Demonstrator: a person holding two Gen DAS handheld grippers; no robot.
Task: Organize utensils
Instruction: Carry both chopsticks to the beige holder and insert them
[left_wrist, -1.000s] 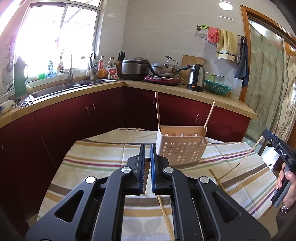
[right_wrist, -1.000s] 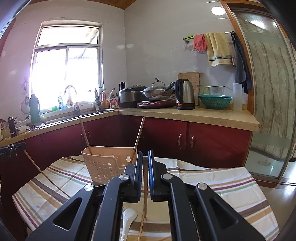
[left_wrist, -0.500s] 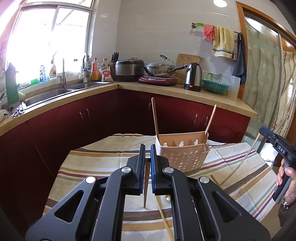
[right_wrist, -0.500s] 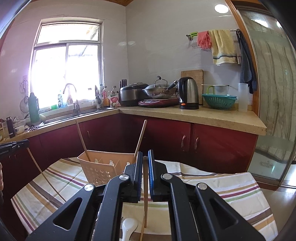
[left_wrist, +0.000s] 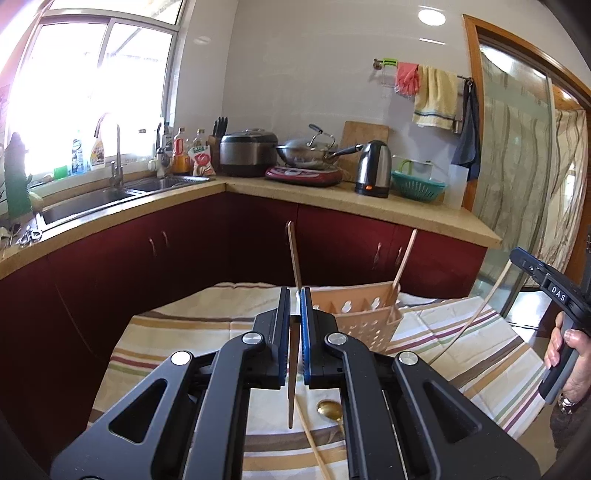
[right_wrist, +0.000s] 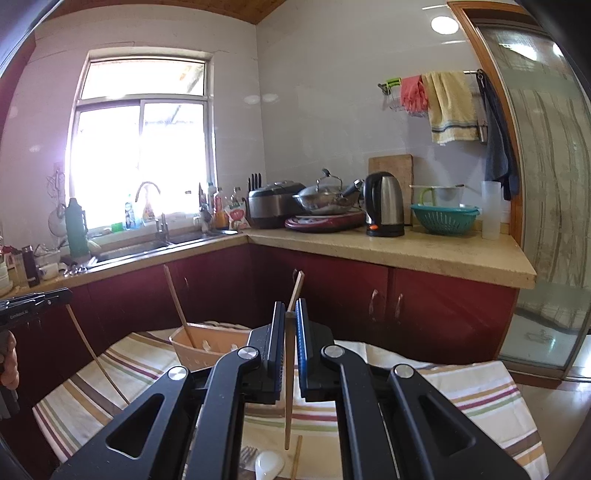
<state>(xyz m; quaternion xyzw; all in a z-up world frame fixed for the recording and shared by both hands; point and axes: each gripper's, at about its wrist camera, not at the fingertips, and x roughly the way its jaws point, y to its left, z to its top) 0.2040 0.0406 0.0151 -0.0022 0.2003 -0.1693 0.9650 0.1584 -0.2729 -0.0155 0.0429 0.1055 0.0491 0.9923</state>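
Both chopsticks raised clear of the striped surface (left_wrist: 177, 332).
Left tool (left_wrist: 294, 325) and right tool (right_wrist: 290, 332) are clamped on one chopstick each, lifted higher toward the basket (left_wrist: 364, 314).

Legible text, two items:

1. "DAS" in white letters on a small black plate, on the body of the right claw (left_wrist: 554, 288), seen from the left wrist view where a hand (left_wrist: 565, 365) gripped its handle.

2. A short white imprint on the side of the left claw (right_wrist: 33, 306), seen from the right wrist view; too small to read with certainty.

Labels on the windowsill bottles (left_wrist: 86, 155) were illegible.
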